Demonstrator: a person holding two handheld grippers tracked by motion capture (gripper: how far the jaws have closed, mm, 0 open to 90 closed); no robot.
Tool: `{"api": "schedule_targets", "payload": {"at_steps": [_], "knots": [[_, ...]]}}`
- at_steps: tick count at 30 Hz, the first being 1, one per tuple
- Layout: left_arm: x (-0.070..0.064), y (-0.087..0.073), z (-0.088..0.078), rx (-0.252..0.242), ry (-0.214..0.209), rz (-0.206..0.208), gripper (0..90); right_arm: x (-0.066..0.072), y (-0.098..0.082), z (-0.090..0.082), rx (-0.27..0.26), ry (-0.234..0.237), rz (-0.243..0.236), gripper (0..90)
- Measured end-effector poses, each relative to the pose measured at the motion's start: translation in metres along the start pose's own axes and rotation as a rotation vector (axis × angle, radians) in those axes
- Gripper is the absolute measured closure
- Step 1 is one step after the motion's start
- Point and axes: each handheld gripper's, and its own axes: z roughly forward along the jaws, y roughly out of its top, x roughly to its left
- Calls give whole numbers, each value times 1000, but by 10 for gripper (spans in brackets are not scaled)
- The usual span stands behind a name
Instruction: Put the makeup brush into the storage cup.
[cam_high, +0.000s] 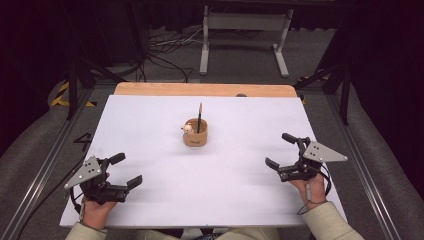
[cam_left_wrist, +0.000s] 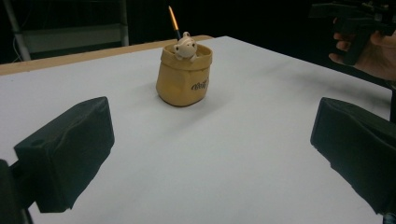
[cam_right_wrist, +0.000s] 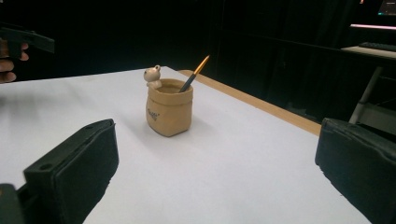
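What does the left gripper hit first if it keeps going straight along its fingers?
Probably the tan pen holder: in the left gripper view it sits between the open fingers, slightly left of centre, with bare white table before it. Depth is unclear, so it could brush past.

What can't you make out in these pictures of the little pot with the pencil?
- Lower part of the pencil: hidden inside the pot in every view.
- Writing on the pot: too small and blurred to read in the left gripper view.
- Small figure on the rim: its details are blurred.
- Pot's contents: walls hide them.
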Motion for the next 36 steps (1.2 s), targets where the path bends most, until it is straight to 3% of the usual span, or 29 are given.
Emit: {"api": "schedule_targets", "payload": {"at_steps": [9,15,20,23,36], "knots": [[2,-4,4,9,19,15,1,2,-18,-5,57,-21,9,0],[10,-10,4,18,44,14,1,4,-33,-7,94,-19,66,0],[12,-12,6,19,41,19,1,2,-41,-5,103,-16,97,0],[15,-15,6,17,40,-4,1,1,-45,-5,109,-22,121,0],[19,-18,6,10,24,-35,1,4,-48,1,179,-36,98,0]]}}
